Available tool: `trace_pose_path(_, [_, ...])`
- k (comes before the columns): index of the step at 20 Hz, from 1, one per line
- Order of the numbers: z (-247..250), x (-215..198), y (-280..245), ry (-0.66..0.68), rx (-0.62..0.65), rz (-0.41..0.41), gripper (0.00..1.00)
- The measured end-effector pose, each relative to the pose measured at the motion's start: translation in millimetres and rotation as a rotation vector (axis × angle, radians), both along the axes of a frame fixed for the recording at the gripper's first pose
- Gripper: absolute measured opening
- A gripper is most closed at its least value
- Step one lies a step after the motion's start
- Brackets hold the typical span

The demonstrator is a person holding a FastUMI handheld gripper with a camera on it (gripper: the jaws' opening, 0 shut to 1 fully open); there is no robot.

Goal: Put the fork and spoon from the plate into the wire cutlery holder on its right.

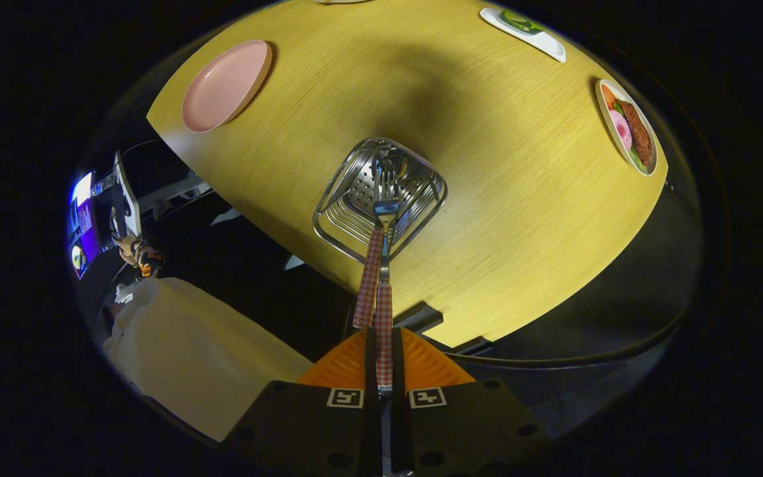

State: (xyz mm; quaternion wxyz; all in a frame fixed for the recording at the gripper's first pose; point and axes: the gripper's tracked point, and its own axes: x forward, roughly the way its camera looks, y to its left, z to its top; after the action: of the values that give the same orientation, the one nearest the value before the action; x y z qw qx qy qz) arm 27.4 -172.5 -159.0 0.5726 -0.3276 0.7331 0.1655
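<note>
Fork (385,265) heads were hard to tell apart inside the wire cutlery holder (355,199) (spoon (368,278) handle leaned alongside). Gripper (384,361) fingers pinched the fork's checked handle, holder just ahead on the table (520,165).

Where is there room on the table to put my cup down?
Bare table lies between the wire holder and the food plate, and between holder and pink plate. The holder is crowded: gripper holds a fork over it.

Yellow wood-grain desk (501,199); pink plate (226,86); silver wire cutlery holder (381,199); red-and-white checked handles on fork (385,318) and spoon (368,278)
</note>
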Motion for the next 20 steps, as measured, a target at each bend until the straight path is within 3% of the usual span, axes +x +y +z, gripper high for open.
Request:
trace_pose_path(5, [0, 5, 7, -0.015, 0.011, -0.022, 0.17])
trace_pose_path(8, [2, 10, 13, -0.061, 0.063, -0.043, 0.4])
trace_pose_path(9, [4, 9, 14, -0.074, 0.081, -0.05, 0.44])
trace_pose_path(10, [5, 8, 14, -0.087, 0.092, -0.053, 0.59])
trace_pose_path(13, [11, 2, 19, -0.125, 0.144, -0.066, 0.7])
trace_pose_path(16, [18, -6, 22, -0.168, 0.207, -0.079, 0.94])
trace_pose_path(20, [36, -6, 33, -0.287, 0.308, -0.122, 1.0])
